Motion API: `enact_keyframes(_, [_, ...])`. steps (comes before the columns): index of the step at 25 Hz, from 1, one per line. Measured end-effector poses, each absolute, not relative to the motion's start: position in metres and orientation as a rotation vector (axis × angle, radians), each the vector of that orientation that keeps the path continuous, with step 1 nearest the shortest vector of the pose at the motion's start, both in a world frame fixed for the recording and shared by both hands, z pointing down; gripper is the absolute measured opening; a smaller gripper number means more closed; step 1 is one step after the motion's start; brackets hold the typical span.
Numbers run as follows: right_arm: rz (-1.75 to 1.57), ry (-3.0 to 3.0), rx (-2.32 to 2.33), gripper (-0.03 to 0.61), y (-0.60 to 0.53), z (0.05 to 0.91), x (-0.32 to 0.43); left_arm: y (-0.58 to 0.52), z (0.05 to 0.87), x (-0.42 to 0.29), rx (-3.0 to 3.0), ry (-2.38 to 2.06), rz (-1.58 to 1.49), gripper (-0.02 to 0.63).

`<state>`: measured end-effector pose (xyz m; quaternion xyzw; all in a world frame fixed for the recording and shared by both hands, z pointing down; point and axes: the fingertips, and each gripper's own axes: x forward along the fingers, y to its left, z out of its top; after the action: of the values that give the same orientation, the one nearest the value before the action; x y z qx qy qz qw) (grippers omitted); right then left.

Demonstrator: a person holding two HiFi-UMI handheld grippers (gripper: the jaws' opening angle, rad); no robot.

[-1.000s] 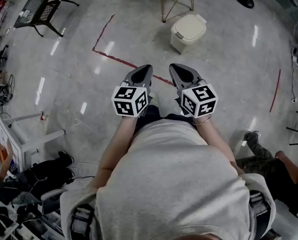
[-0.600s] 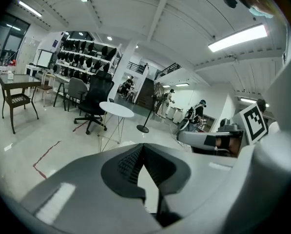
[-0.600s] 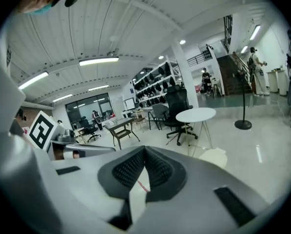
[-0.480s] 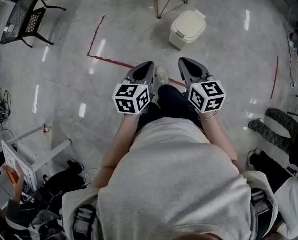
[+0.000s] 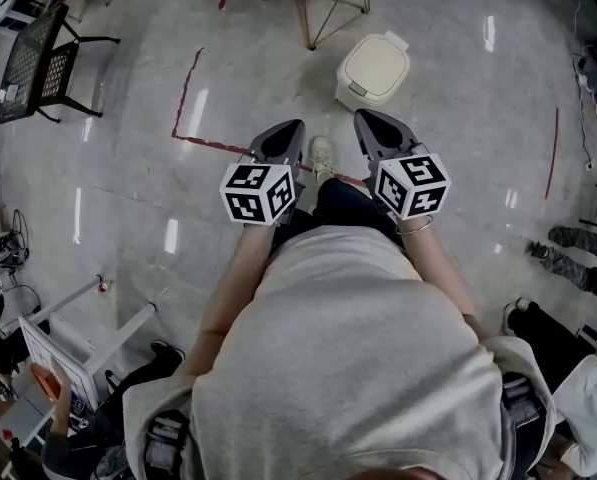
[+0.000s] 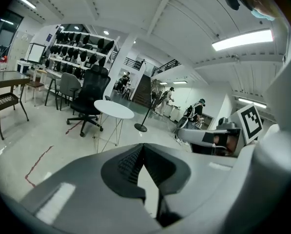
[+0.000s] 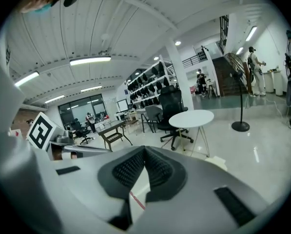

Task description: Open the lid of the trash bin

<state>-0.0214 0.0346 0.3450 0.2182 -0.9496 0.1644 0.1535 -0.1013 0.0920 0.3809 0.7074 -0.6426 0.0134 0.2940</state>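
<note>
left gripper [image 5: 290,128]: held out ahead of the person's torso, level with its twin; jaws closed tip to tip, empty; its ribbed pads [image 6: 129,166] meet at the front, and only floor shows through the slit behind them
right gripper [image 5: 364,118]: beside the left one, a small gap between them; jaws likewise together at the tips, gripping nothing; pads [image 7: 126,168] touch at the front
trash bin [image 5: 375,70]: pale, on the floor ahead of the right gripper's tips and slightly to their right; apart from both grippers
lid [image 5: 377,63]: down on the bin, closed; neither gripper touches it
shoe [image 5: 322,154]: pale, on the floor in the gap between the two grippers, below them
red tape line [image 5: 186,98]: on the floor ahead and left of the left gripper; turns a corner and runs in under that gripper
round white table [image 6: 114,109]: beyond both grippers, past the bin
black office chair [image 6: 89,94]: just left of the table, farther from the grippers
mesh chair [image 5: 38,53]: well off to the left of the left gripper
</note>
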Motion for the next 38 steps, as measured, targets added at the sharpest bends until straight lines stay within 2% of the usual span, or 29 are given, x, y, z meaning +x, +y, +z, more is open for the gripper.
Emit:
enact_keyframes(9, [0.499,-2.721,0.651,0.008,-0.072,0.338,-0.063,-0.03,0.374,-0.131,1.955,-1.628,0.094,0.008])
enact_keyframes(17, [0.572,-2.654,0.778,0.008,-0.133,0.348,-0.044,-0.089,0.38,-0.124,1.986,-1.524,0.154,0.009])
enact_keyframes(25, [0.668,-2.542,0.92,0.008,-0.145,0.374,-0.012,-0.115,0.399,-0.114,2.018,-1.41,0.228,0.009])
enact_keyframes(38, [0.761,-2.369,1.034,0.008,-0.141,0.428,-0.011,-0.121,0.448,-0.117,2.025,-1.195,0.298,0.008])
